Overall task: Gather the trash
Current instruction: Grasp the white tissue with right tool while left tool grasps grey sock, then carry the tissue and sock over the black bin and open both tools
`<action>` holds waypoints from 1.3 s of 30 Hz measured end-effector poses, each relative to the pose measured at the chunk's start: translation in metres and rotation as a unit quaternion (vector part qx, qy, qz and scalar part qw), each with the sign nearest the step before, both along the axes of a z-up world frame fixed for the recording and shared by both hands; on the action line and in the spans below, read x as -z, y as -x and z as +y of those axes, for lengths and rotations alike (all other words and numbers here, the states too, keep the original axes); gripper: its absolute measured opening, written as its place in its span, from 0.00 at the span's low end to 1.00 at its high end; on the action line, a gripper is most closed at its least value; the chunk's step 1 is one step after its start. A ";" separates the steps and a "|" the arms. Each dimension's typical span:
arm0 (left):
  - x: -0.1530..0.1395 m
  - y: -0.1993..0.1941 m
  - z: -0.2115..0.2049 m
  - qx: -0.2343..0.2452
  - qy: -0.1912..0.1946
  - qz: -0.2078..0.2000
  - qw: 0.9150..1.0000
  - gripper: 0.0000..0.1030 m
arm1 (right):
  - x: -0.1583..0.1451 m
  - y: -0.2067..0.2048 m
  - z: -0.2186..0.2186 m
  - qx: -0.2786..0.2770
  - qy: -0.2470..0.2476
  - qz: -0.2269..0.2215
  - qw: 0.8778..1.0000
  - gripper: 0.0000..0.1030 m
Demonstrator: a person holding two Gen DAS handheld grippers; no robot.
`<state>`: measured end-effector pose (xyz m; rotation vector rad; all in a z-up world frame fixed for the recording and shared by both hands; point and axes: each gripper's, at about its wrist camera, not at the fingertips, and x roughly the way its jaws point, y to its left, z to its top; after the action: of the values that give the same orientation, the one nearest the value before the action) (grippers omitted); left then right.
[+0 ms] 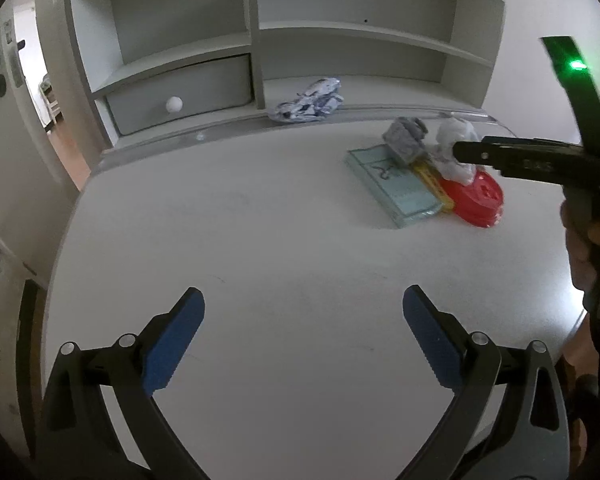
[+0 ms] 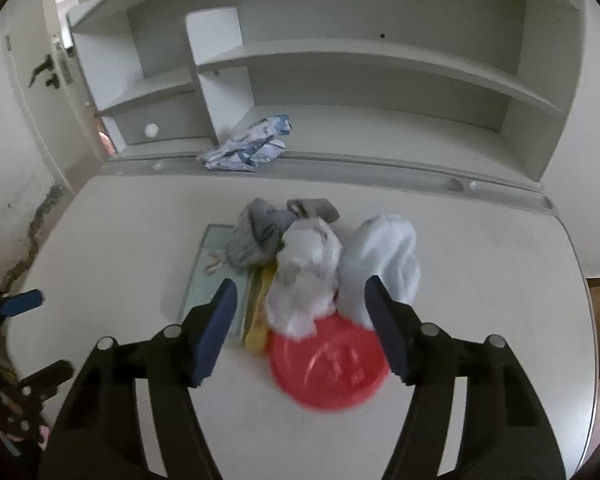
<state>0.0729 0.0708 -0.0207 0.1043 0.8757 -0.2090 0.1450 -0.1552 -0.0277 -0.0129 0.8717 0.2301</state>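
A crumpled white tissue wad (image 2: 306, 276) lies on the white desk (image 2: 480, 300), partly on a red round lid (image 2: 328, 364). A second white wad (image 2: 388, 264) sits to its right. My right gripper (image 2: 300, 292) is open, its jaws either side of the first wad, just above it. A crumpled blue-and-white wrapper (image 2: 248, 146) lies at the shelf's foot; it also shows in the left wrist view (image 1: 306, 102). My left gripper (image 1: 302, 300) is open and empty over bare desk. The right gripper (image 1: 500, 158) reaches over the white wad (image 1: 456, 148).
A grey sock (image 2: 260, 232) lies on a pale green book (image 2: 210, 280), with a yellow item (image 2: 260, 312) beside it. A grey shelf unit (image 2: 340, 80) with a drawer (image 1: 180, 94) stands at the desk's back. A door (image 1: 4, 80) is at the left.
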 end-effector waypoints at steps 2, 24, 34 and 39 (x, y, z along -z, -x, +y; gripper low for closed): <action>0.000 -0.014 0.002 0.002 0.002 0.002 1.000 0.94 | 0.007 -0.013 0.001 0.003 0.011 0.009 1.000 0.52; 0.013 -0.168 -0.116 0.084 0.022 0.030 0.996 0.82 | -0.019 0.046 -0.102 0.053 -0.043 0.009 0.998 0.33; -0.002 -0.161 -0.131 0.092 0.035 0.036 0.994 0.19 | -0.016 0.097 -0.168 0.117 -0.062 0.001 0.991 0.33; -0.029 -0.140 -0.170 0.120 0.035 0.008 0.992 0.19 | -0.015 0.138 -0.225 0.184 -0.079 -0.010 0.980 0.33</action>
<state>0.2126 -0.0992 0.0085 0.1436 0.8703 -0.4652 0.0069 -0.3801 -0.0125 0.2923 0.8171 -0.0483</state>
